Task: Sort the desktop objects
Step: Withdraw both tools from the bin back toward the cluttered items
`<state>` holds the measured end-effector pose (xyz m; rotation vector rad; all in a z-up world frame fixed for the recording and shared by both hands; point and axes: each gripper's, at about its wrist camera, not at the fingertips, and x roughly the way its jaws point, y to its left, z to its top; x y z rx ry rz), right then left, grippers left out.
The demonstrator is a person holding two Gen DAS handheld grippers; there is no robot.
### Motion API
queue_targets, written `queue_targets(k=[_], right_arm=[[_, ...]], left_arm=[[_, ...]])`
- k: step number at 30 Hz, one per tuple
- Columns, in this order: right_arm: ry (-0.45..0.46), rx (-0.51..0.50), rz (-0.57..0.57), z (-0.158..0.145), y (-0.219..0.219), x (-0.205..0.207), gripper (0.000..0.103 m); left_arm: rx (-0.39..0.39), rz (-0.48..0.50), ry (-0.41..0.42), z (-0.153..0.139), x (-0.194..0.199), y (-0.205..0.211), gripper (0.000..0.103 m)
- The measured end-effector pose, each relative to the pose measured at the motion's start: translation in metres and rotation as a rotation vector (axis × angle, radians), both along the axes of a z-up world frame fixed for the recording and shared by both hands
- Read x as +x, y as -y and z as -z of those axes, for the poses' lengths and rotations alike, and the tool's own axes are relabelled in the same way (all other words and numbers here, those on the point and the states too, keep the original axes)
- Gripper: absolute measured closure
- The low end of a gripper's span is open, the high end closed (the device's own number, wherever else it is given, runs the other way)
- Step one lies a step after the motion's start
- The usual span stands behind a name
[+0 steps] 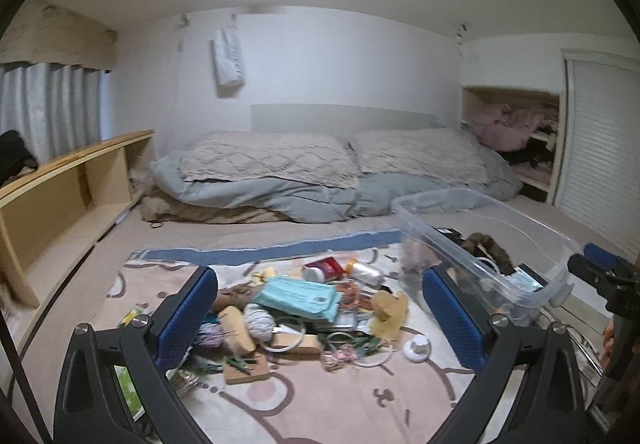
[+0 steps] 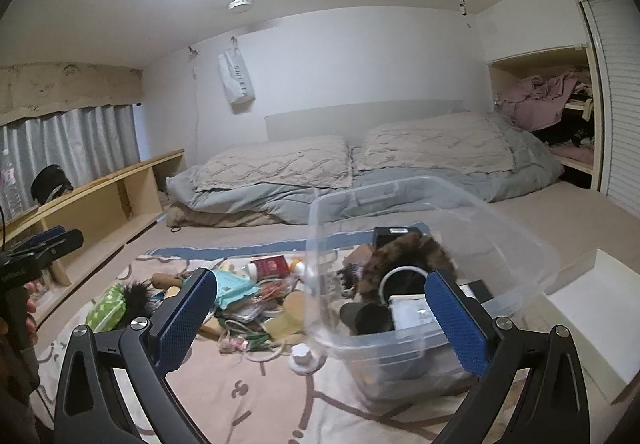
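A heap of small objects lies on a pink patterned blanket (image 1: 320,404): a teal pack of face masks (image 1: 298,297), a red-labelled jar (image 1: 324,269), a ball of yarn (image 1: 259,322), a wooden block (image 1: 236,328) and a white knob (image 1: 418,347). A clear plastic bin (image 2: 432,264) stands right of the heap and holds a brown furry item (image 2: 404,256), a black cup and white boxes. My left gripper (image 1: 320,320) hovers open above the heap. My right gripper (image 2: 320,320) is open over the bin's near left corner. Both are empty.
A bed with grey bedding (image 1: 320,180) fills the back. A low wooden shelf (image 1: 60,196) runs along the left wall. A white box (image 2: 592,316) sits right of the bin. A green pouch (image 2: 106,310) and a black furry item (image 2: 138,298) lie at the heap's left.
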<state>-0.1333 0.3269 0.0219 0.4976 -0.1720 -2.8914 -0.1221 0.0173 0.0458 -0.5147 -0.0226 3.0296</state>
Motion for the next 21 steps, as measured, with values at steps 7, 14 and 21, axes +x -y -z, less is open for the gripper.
queue_targets(k=[7, 14, 21], right_arm=[[-0.034, 0.004, -0.034, 0.015, 0.02, 0.008, 0.0], [-0.077, -0.004, -0.038, 0.035, 0.04, 0.016, 0.0], [-0.068, -0.004, -0.056, 0.062, 0.053, 0.017, 0.0]], left_arm=[[0.005, -0.071, -0.046, 0.021, 0.025, 0.026, 0.0], [0.024, -0.108, -0.055, 0.048, 0.033, 0.042, 0.0], [0.011, -0.13, -0.057, 0.078, 0.04, 0.042, 0.0]])
